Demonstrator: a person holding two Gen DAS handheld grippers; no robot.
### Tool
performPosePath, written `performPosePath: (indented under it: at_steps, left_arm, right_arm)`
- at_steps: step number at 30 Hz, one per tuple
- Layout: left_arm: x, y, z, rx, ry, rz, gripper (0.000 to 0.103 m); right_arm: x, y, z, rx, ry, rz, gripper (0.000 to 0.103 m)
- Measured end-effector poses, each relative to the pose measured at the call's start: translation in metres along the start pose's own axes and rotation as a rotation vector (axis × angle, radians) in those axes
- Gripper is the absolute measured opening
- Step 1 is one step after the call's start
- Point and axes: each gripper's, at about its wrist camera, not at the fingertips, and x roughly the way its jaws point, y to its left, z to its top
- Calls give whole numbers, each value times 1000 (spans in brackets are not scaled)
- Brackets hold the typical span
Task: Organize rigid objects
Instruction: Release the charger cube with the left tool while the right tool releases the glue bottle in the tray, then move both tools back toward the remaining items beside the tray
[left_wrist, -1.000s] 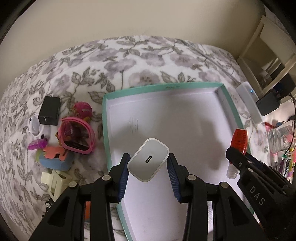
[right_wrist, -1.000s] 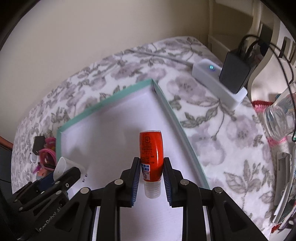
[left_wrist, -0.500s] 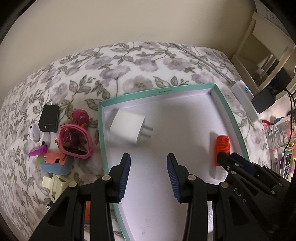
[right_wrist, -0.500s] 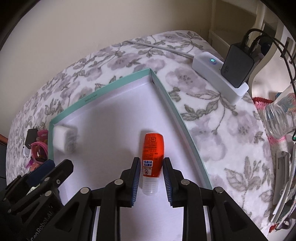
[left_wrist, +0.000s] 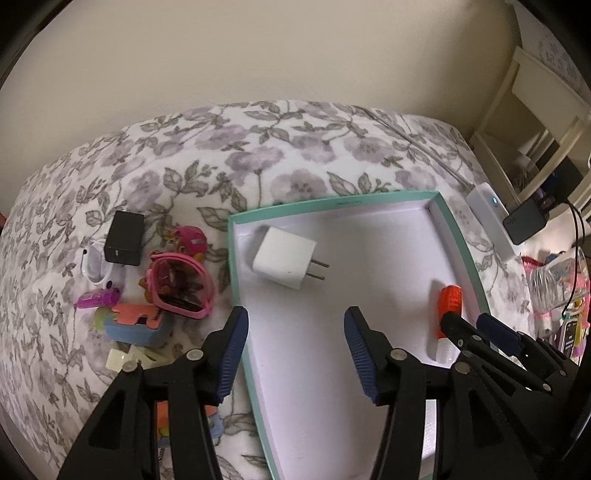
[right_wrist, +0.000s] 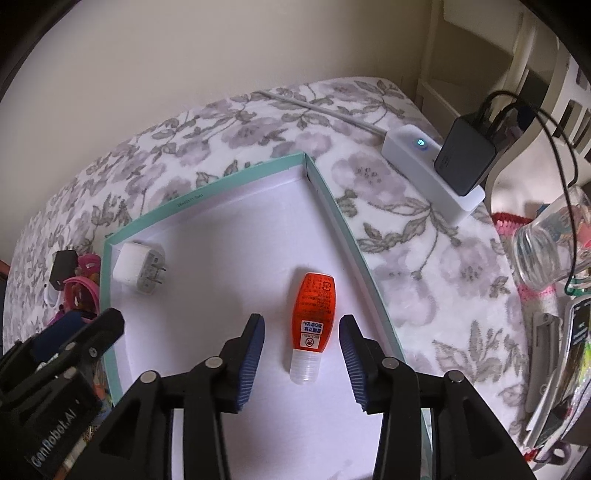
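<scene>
Overall surface: a bed under a floral blanket (left_wrist: 258, 162), purple-grey blooms on white, backed by a plain cream wall.
Room at right: cream shelving, a white power strip (right_wrist: 432, 173) with a dark adapter plugged in and a lit dot, and a clear bottle at the blanket's edge.
Tray: a shallow teal-rimmed box (left_wrist: 332, 201) with a white floor lies flat on the blanket.
White charger (left_wrist: 284, 258): on its side near the box's far left corner, prongs pointing toward the middle.
Orange bottle (right_wrist: 313, 317): flat near the right wall, clear cap toward the camera.
Open room: the box's middle and near floor are bare.
Left gripper (left_wrist: 295, 350): jaws have just been opening, nothing between them.
Right gripper (right_wrist: 301, 363): jaws have just been opening; the bottle lies between them, pads clear of it.
Left clutter: black adapter (left_wrist: 125, 238), pink sunglasses (left_wrist: 181, 286) and small toys beside the box.
</scene>
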Motion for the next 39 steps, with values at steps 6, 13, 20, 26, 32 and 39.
performPosePath:
  at_steps: [6,13,20,26,32,39]
  left_arm:
    - [-6,17,0,-46,-4,-17,81]
    - [-9,30,-3,-68,-16,-8,84]
    - [-9,46,-9,-101,-15,8,84]
    - [-13,66,-12,-154,-34,10,96]
    - [-23,87,-16,-226,-77,-5,101]
    - [-42,115,-22,-309,-158,21,101]
  right_arm:
    - [-6,7,-3,-24,-20,-13,61]
    - [-7,15,-9,-54,-36,-26,72]
    - [-12,17,-13,-69,-53,-38,81]
    - [-19,22,-17,-74,-78,-30,92]
    - [-27,29,-19,-85,-113,-12,103]
    - [-39,35,-20,-58,-159,33,103]
